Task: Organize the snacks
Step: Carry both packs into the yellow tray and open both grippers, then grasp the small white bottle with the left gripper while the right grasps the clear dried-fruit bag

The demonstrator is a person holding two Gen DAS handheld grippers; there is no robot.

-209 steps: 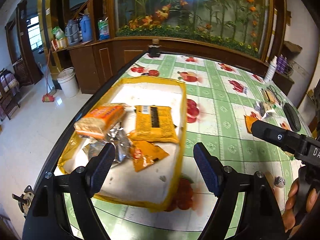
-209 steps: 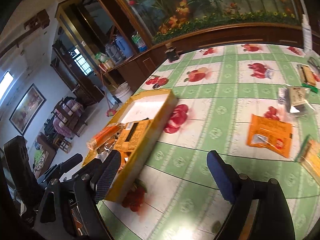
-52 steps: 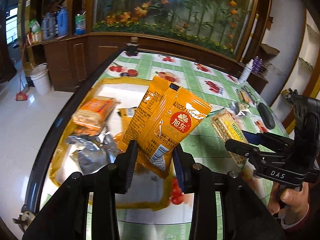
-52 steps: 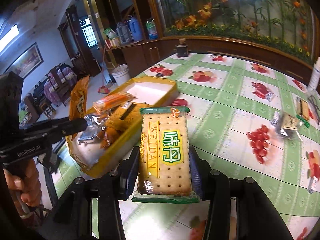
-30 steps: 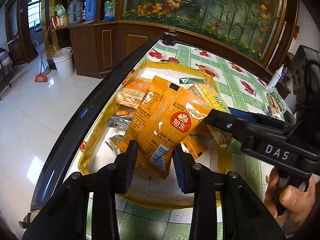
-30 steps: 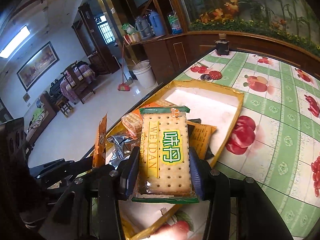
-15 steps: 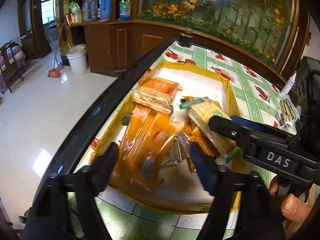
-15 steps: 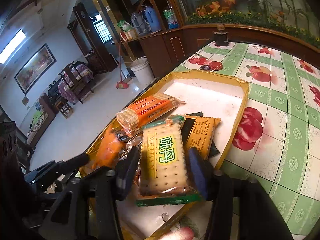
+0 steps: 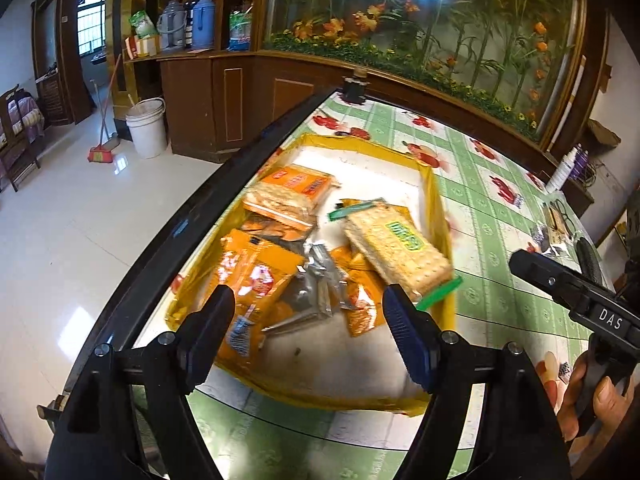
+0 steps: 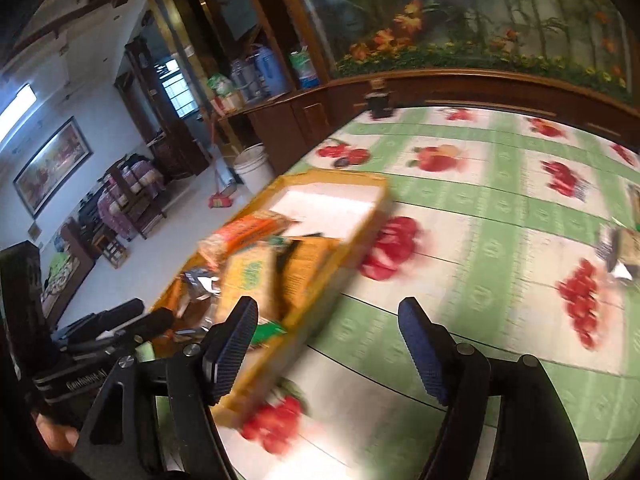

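Two grippers are recorded. The left gripper (image 9: pixel 308 328) is held with its fingers spread wide and nothing between them, above the near end of the tray (image 9: pixel 436 196). The right gripper (image 10: pixel 328 344) is likewise spread and empty, positioned over the desk (image 10: pixel 500 208) just beside the tray's (image 10: pixel 360 216) right wall; this view is motion-blurred.

One yellow tray with a white floor is noted at the desk's left edge. Within it, the following are counted in the left wrist view: one green-trimmed cracker pack (image 9: pixel 396 248), lying tilted with its near end resting on the right wall of the tray; one orange cracker pack (image 9: pixel 290 194), lying toward the far left; one large orange snack bag (image 9: pixel 256 276) with a red emblem and a barcode, lying at the near left; one crumpled silver wrapper (image 9: pixel 316 284) in the middle. Further orange packets (image 9: pixel 360 304) are partly covered beneath the green-trimmed pack, and their number cannot be told. The far part of the tray floor is bare.

The desk is covered with a green-and-white cloth (image 9: pixel 488 240) printed with red fruit. Small packets (image 9: pixel 554 224) are seen well apart from the tray, at the desk's far right; these are too small to count.
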